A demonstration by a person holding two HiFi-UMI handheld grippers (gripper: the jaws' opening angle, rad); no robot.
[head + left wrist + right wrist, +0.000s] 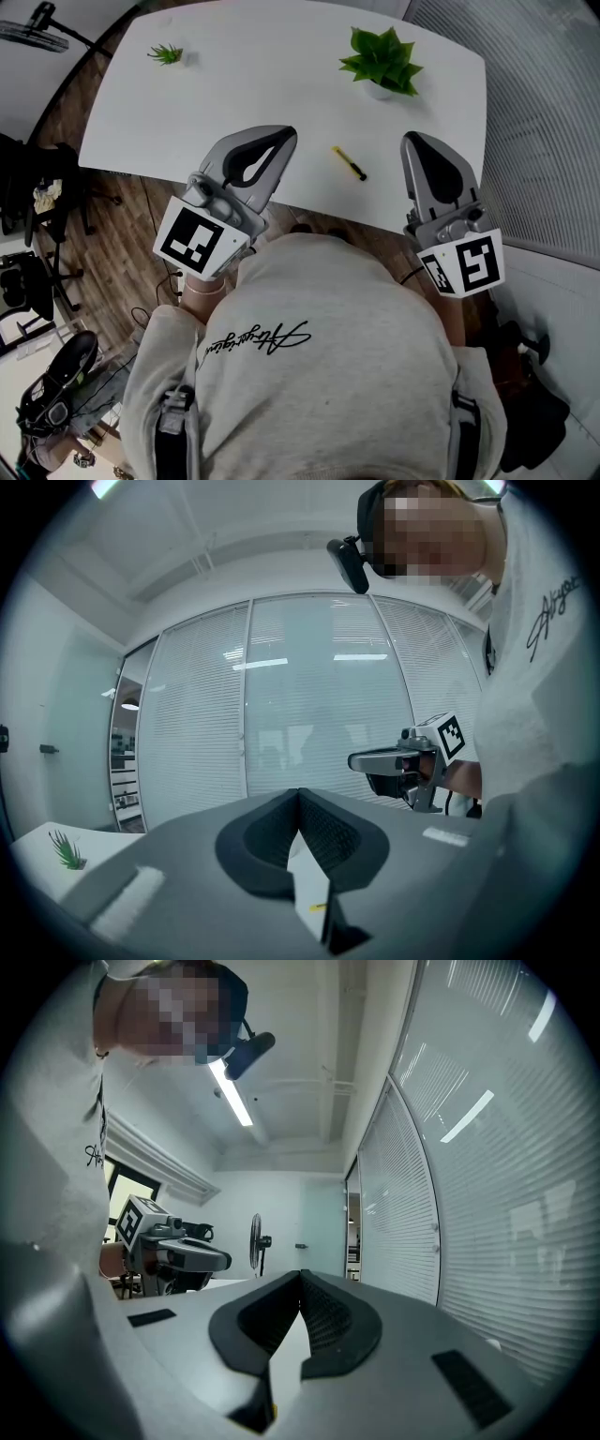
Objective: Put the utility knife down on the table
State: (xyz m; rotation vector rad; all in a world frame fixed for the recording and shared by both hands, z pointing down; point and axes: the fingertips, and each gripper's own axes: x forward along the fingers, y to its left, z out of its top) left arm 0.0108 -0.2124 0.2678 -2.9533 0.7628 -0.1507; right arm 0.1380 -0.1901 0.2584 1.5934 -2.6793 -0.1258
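The utility knife (349, 162), slim, yellow and black, lies flat on the white table (281, 84) near its front edge, with nothing touching it. It rests between my two grippers. My left gripper (281, 134) hangs over the table edge to the knife's left, its jaws shut with nothing in them. My right gripper (415, 139) is to the knife's right, also shut and empty. In the left gripper view the jaws (298, 791) meet at the tip, and the right gripper (394, 759) shows beyond them. The right gripper view shows its jaws (301, 1274) closed together.
A potted green plant (380, 61) stands at the table's far right and a small green sprig (166, 54) at its far left. Wood floor with chairs (37, 206) lies to the left. Glass walls with blinds (309, 696) surround the room.
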